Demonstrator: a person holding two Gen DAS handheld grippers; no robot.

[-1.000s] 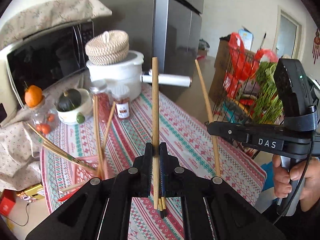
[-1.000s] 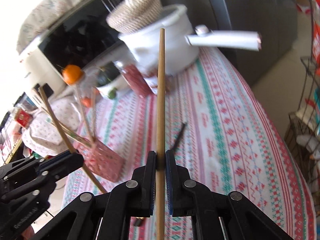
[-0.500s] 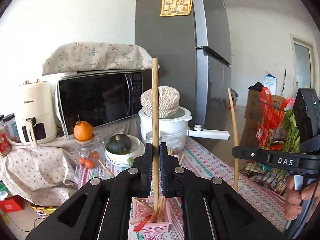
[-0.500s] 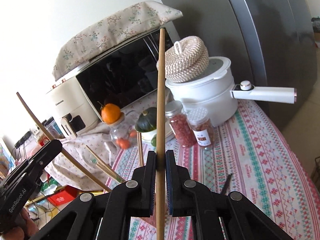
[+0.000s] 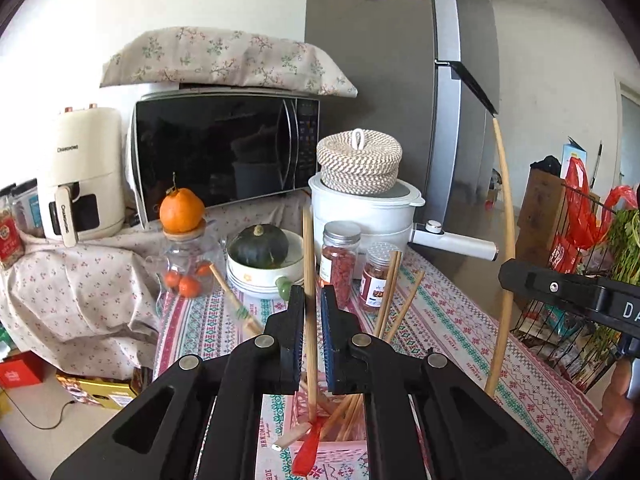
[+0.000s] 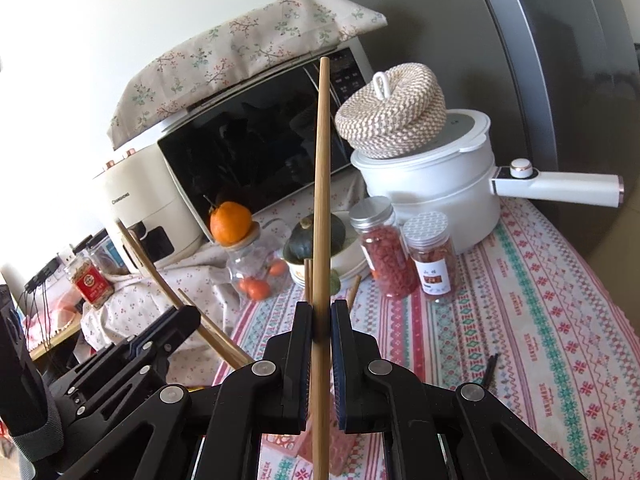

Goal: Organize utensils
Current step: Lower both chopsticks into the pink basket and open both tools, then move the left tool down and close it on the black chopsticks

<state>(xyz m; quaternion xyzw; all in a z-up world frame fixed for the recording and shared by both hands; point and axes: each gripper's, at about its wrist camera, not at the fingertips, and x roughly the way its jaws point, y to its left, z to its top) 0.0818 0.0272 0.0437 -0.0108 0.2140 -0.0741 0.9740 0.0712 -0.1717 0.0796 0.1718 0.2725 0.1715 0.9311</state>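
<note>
My left gripper (image 5: pixel 311 300) hovers over a pink basket (image 5: pixel 344 448) that holds several wooden chopsticks and a red utensil. Its jaws are opening: a wooden chopstick (image 5: pixel 308 264) stands loose between them, small gaps either side, its lower end in the basket. My right gripper (image 6: pixel 321 312) is shut on another upright wooden chopstick (image 6: pixel 322 184). From the left wrist view that gripper (image 5: pixel 510 280) is at the right with its chopstick (image 5: pixel 505 216). In the right wrist view the left gripper (image 6: pixel 180 320) sits low left. A black chopstick (image 6: pixel 490 368) lies on the striped tablecloth (image 6: pixel 540 300).
Behind the basket stand two spice jars (image 5: pixel 340 264), a bowl with a green squash (image 5: pixel 260 248), a glass jar topped by an orange (image 5: pixel 182 216), a white pot (image 5: pixel 360 208) with a long handle, a microwave (image 5: pixel 224 156) and an air fryer (image 5: pixel 84 172). A wire rack (image 5: pixel 560 272) stands off the table's right edge.
The left gripper swung over the pink basket and its jaws parted slightly; its chopstick slid down between them into the basket. The right gripper tilted upward, still gripping its chopstick.
</note>
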